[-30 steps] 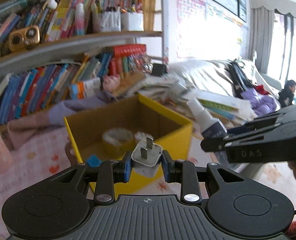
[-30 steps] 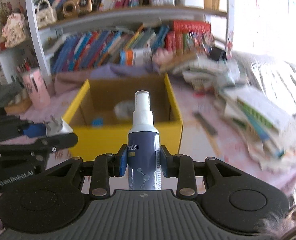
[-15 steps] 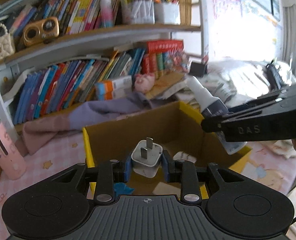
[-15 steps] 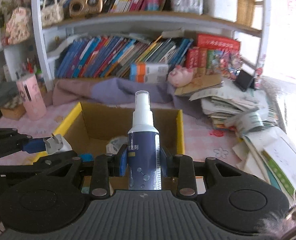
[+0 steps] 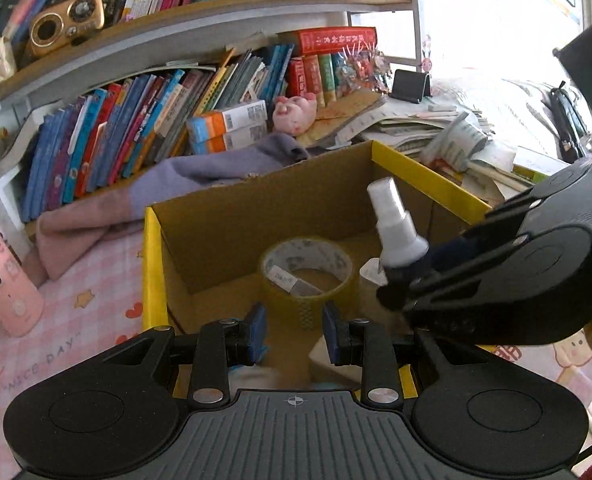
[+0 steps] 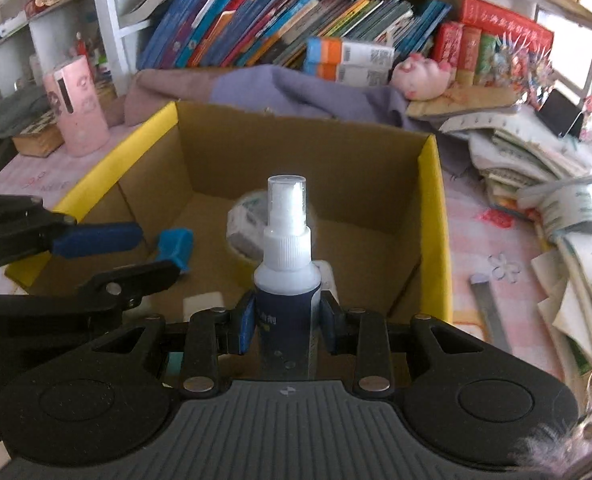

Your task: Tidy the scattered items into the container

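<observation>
The right claw (image 6: 287,320) was clenched on the spray bottle (image 6: 287,264), low on its dark label, with the bottle's long axis running up the centre of the frame, nozzle towards the far wall of the yellow-rimmed cardboard box (image 6: 304,152). It hung inside the box's rim, so the floor lay just below and ahead, beside the tape roll (image 5: 306,268). The left claw (image 5: 293,328), at lower centre of its own view, was parted and empty, over the same box
</observation>
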Tool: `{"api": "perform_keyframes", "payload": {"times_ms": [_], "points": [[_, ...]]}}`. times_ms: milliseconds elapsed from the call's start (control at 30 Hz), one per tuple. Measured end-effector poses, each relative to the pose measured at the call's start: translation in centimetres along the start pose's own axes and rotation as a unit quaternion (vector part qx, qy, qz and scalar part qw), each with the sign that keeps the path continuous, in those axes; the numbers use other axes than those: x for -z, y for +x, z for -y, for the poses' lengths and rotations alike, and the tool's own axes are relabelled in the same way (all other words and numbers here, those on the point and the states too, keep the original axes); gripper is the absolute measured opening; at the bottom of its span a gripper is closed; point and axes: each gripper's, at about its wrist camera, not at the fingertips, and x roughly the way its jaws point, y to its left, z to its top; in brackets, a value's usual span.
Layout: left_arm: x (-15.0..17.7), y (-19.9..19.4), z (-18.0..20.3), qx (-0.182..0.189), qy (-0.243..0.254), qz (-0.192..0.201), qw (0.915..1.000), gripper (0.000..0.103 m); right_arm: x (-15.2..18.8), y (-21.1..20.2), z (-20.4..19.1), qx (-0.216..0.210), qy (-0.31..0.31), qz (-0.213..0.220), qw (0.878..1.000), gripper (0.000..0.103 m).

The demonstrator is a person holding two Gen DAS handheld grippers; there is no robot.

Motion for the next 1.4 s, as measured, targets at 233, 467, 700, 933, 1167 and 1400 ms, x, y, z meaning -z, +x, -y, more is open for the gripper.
{"api": "perform_keyframes", "payload": {"times_ms": [233, 467, 700, 933, 1167, 1400], "points": [[-0.1, 0.0, -0.4, -0.019, -0.014, -0.002, 0.9997, 0.044, -0.1, 0.1, 0.1, -0.007, 0.004, 0.001, 1.000, 0.031], [0.0, -2.0, -1.4, -0.037, -0.050, 0.022, 0.9978, 0.082, -0.1, -1.8, 0.6, -0.008, 0.033, 0.031, 0.999, 0.037], [0.2, -5.6, -1.3, -0.057, -0.063, 0.069, 0.9940, 0.097, 0.7, -5.3, 0.6, 0.008, 0.071, 0.077, 0.994, 0.048], [1.1, -8.4, -1.6, -0.079, -0.056, 0.091, 0.9911, 0.098, 2.0, -7.5, -1.1, 0.017, 0.073, 0.092, 0.993, 0.048], [2.4, -11.0, -2.6, -0.092, -0.063, 0.102, 0.9886, 0.098, 2.6, -9.6, -3.2, 0.030, 0.065, 0.117, 0.991, 0.051], [4.4, -13.6, -3.6, -0.105, -0.072, 0.105, 0.9863, 0.098, 4.0, -11.2, -6.0, 0.040, 0.053, 0.124, 0.990, 0.061]]}}
